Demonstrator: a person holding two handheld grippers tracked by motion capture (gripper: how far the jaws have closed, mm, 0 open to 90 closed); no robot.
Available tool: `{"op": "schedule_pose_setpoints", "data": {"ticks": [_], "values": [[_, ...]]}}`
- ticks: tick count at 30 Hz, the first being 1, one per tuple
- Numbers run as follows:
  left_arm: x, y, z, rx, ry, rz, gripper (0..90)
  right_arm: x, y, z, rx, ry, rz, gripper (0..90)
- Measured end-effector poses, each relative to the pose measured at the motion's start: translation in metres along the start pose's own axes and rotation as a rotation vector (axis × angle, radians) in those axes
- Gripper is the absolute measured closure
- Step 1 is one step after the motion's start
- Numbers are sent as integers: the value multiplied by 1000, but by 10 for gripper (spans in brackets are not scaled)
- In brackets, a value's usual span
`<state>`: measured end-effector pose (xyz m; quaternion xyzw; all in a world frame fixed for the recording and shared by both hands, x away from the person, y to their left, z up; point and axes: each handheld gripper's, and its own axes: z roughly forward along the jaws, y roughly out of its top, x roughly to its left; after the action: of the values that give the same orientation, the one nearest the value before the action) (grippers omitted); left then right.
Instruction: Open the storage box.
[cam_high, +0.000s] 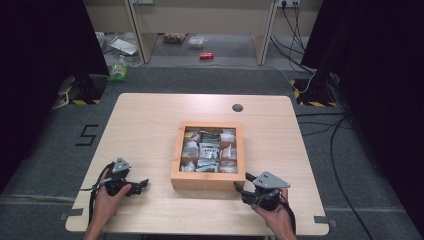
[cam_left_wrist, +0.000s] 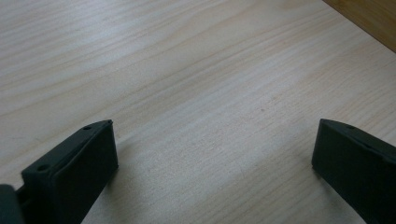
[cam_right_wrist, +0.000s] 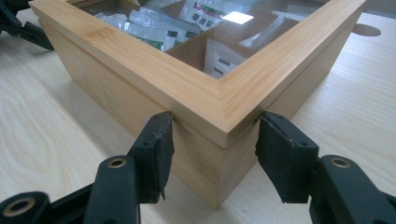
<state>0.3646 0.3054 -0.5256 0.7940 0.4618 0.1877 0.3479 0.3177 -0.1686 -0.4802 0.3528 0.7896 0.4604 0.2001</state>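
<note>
A shallow wooden box (cam_high: 207, 181) with a clear lid stands in the middle of the table, and its compartments hold several white packets (cam_high: 209, 150). My right gripper (cam_high: 241, 183) is at the box's near right corner. In the right gripper view the box's corner (cam_right_wrist: 219, 107) sits between the two jaws of my right gripper (cam_right_wrist: 214, 135), which stand wide apart; each pad (cam_right_wrist: 156, 140) is close against the lid's rim, contact unclear. My left gripper (cam_high: 145, 184) rests left of the box, open over bare table (cam_left_wrist: 205, 93). Its jaws also appear far off in the right gripper view (cam_right_wrist: 21, 23).
A dark round grommet (cam_high: 237, 107) sits in the table behind the box. Bare tabletop (cam_high: 145, 130) lies left and right of the box. The table's front edge is close under both hands. On the floor beyond are a red can (cam_high: 206, 55) and cables (cam_high: 320, 125).
</note>
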Motion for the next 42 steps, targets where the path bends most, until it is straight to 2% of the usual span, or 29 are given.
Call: {"op": "schedule_pose_setpoints", "data": {"ticks": [18, 21, 26, 42], "values": [[0, 0, 0, 0, 0, 0, 0, -4, 13, 1, -54, 24, 30, 459], [0, 0, 0, 0, 0, 0, 0, -6, 16, 3, -61, 40, 51, 461], [0, 0, 0, 0, 0, 0, 0, -10, 24, 3, -83, 43, 50, 462], [0, 0, 0, 1, 0, 1, 0, -24, 44, 6, -142, 56, 101, 466]]}}
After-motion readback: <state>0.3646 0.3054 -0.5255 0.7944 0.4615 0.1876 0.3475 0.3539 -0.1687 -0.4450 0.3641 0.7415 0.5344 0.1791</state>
